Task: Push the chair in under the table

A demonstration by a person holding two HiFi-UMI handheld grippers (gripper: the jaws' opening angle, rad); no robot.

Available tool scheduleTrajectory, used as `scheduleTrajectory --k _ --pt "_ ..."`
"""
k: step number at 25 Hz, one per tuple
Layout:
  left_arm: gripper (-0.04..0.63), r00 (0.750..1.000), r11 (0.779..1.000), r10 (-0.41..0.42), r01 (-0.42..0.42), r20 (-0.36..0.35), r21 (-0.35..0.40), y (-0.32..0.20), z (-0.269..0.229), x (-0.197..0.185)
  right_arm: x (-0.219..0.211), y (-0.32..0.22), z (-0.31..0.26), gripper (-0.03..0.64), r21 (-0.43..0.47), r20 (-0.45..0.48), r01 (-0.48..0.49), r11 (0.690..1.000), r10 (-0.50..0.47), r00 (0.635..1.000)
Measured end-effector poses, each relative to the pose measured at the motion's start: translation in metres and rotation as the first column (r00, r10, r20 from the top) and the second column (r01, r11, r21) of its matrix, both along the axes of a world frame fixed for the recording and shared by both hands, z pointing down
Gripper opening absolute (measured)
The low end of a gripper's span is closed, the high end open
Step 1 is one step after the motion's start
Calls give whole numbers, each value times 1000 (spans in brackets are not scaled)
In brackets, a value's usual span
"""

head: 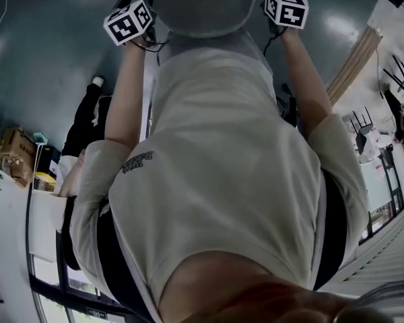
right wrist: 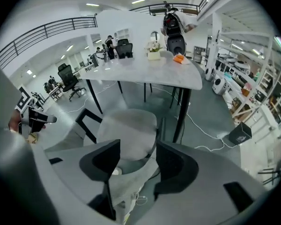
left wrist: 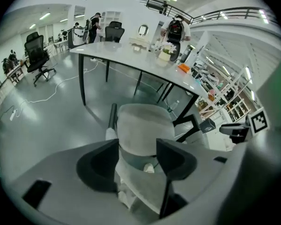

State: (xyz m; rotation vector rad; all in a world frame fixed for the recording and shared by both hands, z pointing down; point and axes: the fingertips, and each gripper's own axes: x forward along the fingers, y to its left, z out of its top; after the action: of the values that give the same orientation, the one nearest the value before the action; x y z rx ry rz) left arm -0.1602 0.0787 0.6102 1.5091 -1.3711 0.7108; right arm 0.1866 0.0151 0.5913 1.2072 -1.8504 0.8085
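- The chair [left wrist: 145, 123] was seen just before the counter [left wrist: 117, 57], not yet tucked under.
- It was judged padded yet stiff-framed, light enough to slide; its backrest [left wrist: 143, 186] top was judged the best hold.
- Fingers of the left gripper [left wrist: 137, 151] and the right gripper [right wrist: 138, 156] were held wide apart astride the backrest, with nothing clamped.

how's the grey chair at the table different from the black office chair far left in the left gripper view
The grey chair has a pale cushioned seat and a black frame; the black office chair is dark all over with a tall back. The grey chair stands at the white table; the office chair stands far off on open floor. Both are upright and empty.
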Motion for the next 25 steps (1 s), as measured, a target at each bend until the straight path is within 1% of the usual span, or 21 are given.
scheduleTrajectory --k 3,5,9,14,17,21,25 --pt "233 1000 998 -14 14 11 -62 8 27 -9 8 9 32 261 -73 5 -57 996 57 998" --pt "238 1000 994 -30 30 6 -106 14 44 -13 12 16 53 270 -129 19 -85 988 88 996" --pt "244 996 981 -83 78 -24 -175 28 68 -18 16 37 87 304 -250 48 -131 959 148 988" --pt "250 995 965 -96 87 -26 -246 44 98 -13 28 53 115 316 -309 27 -178 934 195 980" --pt "252 994 956 -102 87 -39 -281 50 118 -5 31 56 133 321 -350 44 -210 913 240 970" --pt "256 992 947 -115 92 -58 -307 56 131 -6 19 65 148 322 -403 72 -215 890 265 961" --pt "258 994 946 -82 54 -74 -320 51 145 -6 7 62 164 325 -420 77 -209 883 264 961"
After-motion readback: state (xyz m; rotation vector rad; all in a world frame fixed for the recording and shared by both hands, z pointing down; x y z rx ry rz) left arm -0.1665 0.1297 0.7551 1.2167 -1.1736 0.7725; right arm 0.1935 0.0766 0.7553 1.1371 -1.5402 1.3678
